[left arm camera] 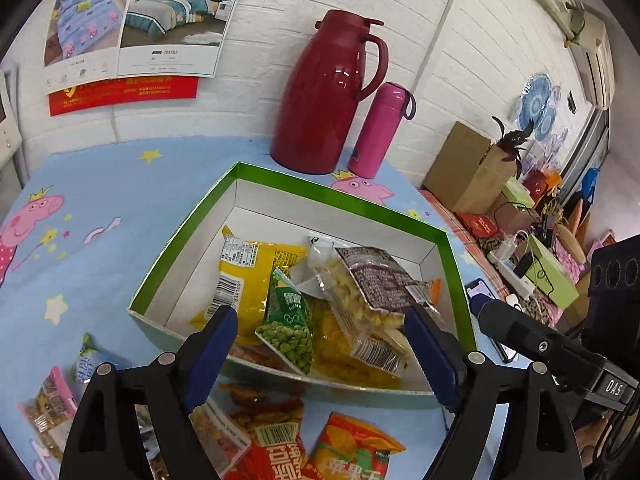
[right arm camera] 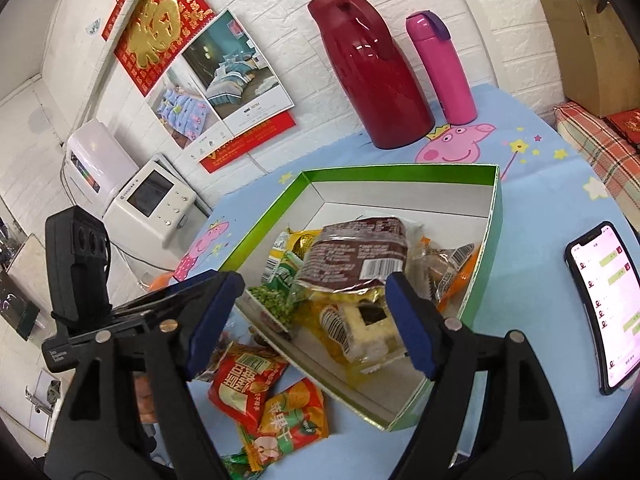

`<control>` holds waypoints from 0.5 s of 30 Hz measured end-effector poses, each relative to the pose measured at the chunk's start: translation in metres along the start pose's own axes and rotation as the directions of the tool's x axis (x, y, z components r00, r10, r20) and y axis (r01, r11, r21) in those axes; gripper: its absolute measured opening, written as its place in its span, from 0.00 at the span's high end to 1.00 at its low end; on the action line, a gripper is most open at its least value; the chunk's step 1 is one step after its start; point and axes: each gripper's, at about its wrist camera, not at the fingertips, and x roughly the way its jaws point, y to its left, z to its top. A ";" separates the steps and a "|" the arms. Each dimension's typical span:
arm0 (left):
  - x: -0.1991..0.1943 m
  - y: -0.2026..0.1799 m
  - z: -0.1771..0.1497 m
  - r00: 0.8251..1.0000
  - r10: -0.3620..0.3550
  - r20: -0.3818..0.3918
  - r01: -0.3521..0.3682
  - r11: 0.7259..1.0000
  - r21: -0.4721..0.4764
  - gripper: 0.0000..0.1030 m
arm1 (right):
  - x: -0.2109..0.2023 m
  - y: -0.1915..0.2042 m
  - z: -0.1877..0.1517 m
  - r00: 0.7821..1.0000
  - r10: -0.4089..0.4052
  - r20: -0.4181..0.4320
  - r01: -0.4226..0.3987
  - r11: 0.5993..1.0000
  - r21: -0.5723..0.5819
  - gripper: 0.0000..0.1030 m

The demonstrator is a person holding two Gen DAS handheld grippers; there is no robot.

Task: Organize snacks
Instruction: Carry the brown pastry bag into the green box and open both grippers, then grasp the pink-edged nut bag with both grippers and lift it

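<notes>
Both the left gripper and right gripper hang spread and empty above the near edge of the green-rimmed white cardboard box, already heaped with snack packets. Red foil packets remain on the blue cartoon tablecloth beside that edge. Reaching down, a finger could catch the rim and shove the box.

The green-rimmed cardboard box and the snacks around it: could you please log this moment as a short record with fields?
container: green-rimmed white cardboard box, open, on the blue cartoon tablecloth
inside box: green pea packet, brown-labelled clear packet, yellow packets
outside box: red snack packet and orange-green fruit packet, near edge
left gripper: open, empty
right gripper: open, empty
beside box: lit black smartphone
</notes>
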 end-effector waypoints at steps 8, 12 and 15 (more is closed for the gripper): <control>-0.051 -0.011 -0.023 0.998 0.036 0.058 -0.038 0.999 0.031 0.15 | -0.038 0.036 -0.020 0.998 0.038 0.040 -0.036 0.998 -0.045 0.17; -0.076 -0.016 -0.038 0.995 0.048 0.086 -0.052 0.998 0.044 0.15 | -0.049 0.052 -0.036 0.998 0.058 0.033 -0.056 0.996 -0.064 0.15; -0.093 -0.016 -0.052 0.993 0.063 0.095 -0.069 0.996 0.058 0.15 | -0.054 0.062 -0.049 0.997 0.074 0.019 -0.073 0.995 -0.069 0.14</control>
